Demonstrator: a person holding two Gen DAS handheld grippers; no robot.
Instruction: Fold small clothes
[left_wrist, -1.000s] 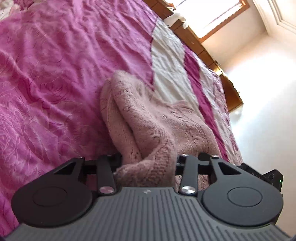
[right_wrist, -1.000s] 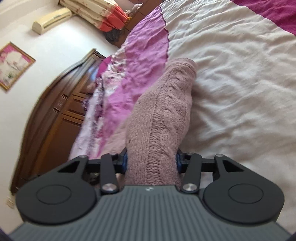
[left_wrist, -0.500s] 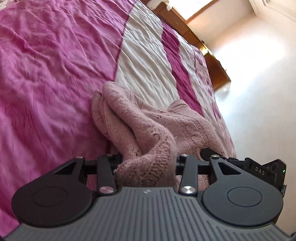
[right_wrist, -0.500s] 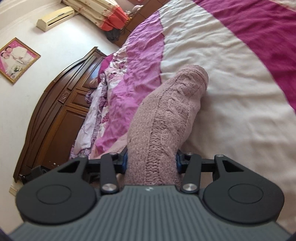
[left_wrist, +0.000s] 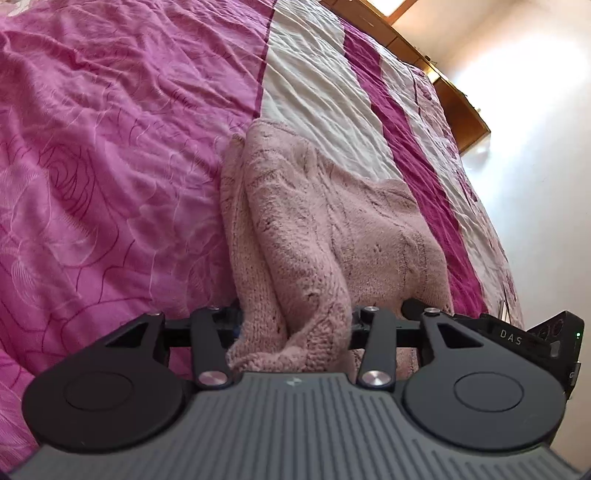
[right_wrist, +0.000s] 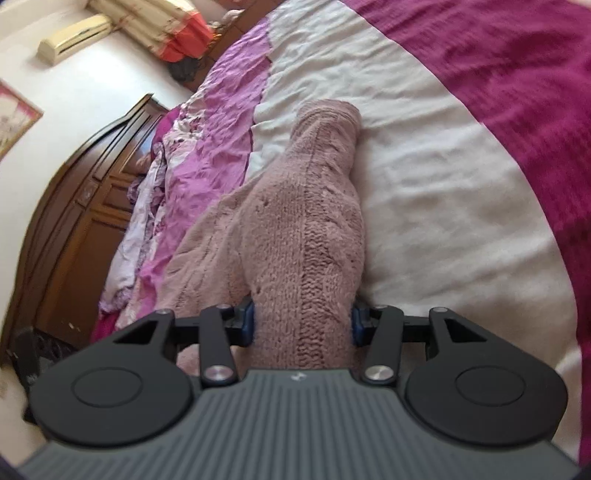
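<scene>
left tool (left_wrist: 295, 328), jaws opening, and right tool (right_wrist: 301, 325) each grip bunched pink knit sweater (left_wrist: 332, 221) trailing across the striped bedspread (left_wrist: 110, 147).

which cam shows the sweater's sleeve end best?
Right wrist: the pink knit sweater runs from the right gripper to its sleeve end on the bedspread. Left wrist shows bunched body folds only.
</scene>
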